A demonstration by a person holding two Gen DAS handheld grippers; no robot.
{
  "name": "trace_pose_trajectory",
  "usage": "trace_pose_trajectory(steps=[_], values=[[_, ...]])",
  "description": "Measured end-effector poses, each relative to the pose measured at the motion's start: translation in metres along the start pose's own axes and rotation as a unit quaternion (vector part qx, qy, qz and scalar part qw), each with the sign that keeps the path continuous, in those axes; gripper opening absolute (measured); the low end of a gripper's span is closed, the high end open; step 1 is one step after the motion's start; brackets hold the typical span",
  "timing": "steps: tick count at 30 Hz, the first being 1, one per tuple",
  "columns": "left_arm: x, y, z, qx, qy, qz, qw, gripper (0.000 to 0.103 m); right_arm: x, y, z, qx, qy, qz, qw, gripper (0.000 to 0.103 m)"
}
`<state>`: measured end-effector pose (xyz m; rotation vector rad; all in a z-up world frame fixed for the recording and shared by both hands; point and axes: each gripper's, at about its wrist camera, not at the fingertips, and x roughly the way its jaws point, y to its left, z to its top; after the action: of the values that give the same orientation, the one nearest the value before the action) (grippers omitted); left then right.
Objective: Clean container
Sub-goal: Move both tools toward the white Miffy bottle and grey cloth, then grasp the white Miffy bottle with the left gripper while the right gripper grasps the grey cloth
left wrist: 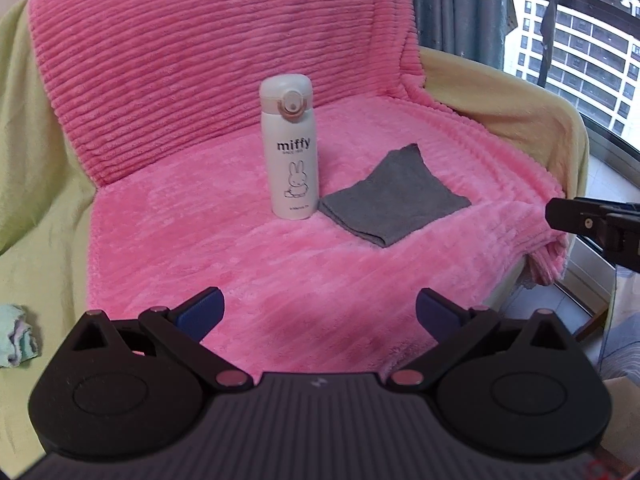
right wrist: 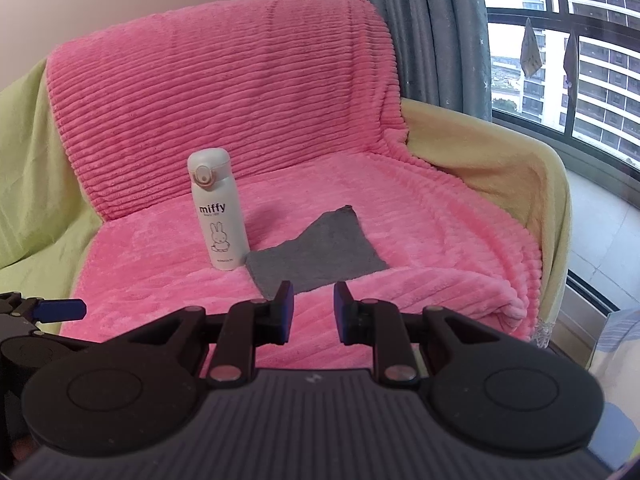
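Left wrist view: my left hand-held gripper (left wrist: 320, 312) hangs over the front of the seat, jaws spread wide, nothing between the blue pads (left wrist: 202, 314). The white bottle (left wrist: 290, 148), printed "miffy" with a rabbit outline, stands upright with its cap closed on the pink blanket (left wrist: 200, 60) that covers the armchair (left wrist: 520, 120). A folded grey cloth (left wrist: 394, 196) lies flat on the blanket just beside the bottle on its right, a corner at or very near the base; contact unclear. The right hand-held gripper (left wrist: 560, 214) enters at the right edge, well clear of both.

Right wrist view: right jaws stand apart with a narrow gap, empty, hovering above the blanket in front of the cloth's (right wrist: 320, 246) near edge. Bottle (right wrist: 218, 216) sits left of the cloth, upright. One blue pad of the left gripper (right wrist: 60, 309) shows at the left edge. Curtain (right wrist: 432, 36) and window (right wrist: 580, 60) behind the chair.
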<state>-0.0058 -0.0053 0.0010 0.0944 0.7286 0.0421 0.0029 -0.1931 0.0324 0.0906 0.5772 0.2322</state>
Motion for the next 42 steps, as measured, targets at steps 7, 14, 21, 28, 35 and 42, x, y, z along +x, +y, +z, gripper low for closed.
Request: trace_pose_trajectory(steps=[7, 14, 21, 28, 35, 42], values=[[0.001, -0.002, 0.003, -0.005, 0.012, -0.001, 0.9999, 0.103, 0.012, -0.002, 0.002, -0.006, 0.031, -0.010, 0.999, 0.019], [0.027, 0.011, 0.014, -0.021, 0.041, -0.009, 0.9989, 0.103, 0.030, -0.005, 0.003, 0.001, 0.033, -0.005, 0.999, 0.019], [0.041, 0.020, 0.011, -0.020, 0.049, 0.006, 0.9986, 0.103, 0.049, -0.012, 0.002, 0.011, 0.040, 0.000, 0.999, 0.019], [0.055, 0.027, 0.006, -0.015, 0.050, 0.014, 0.9985, 0.103, 0.071, -0.016, 0.003, 0.002, 0.047, 0.012, 0.999, 0.019], [0.078, 0.040, 0.004, -0.007, 0.052, 0.013, 0.9985, 0.103, 0.099, -0.014, 0.003, -0.075, 0.035, 0.056, 0.995, 0.019], [0.101, 0.051, 0.010, 0.003, 0.056, 0.003, 0.9984, 0.103, 0.150, 0.004, -0.003, -0.213, 0.065, 0.079, 0.972, 0.018]])
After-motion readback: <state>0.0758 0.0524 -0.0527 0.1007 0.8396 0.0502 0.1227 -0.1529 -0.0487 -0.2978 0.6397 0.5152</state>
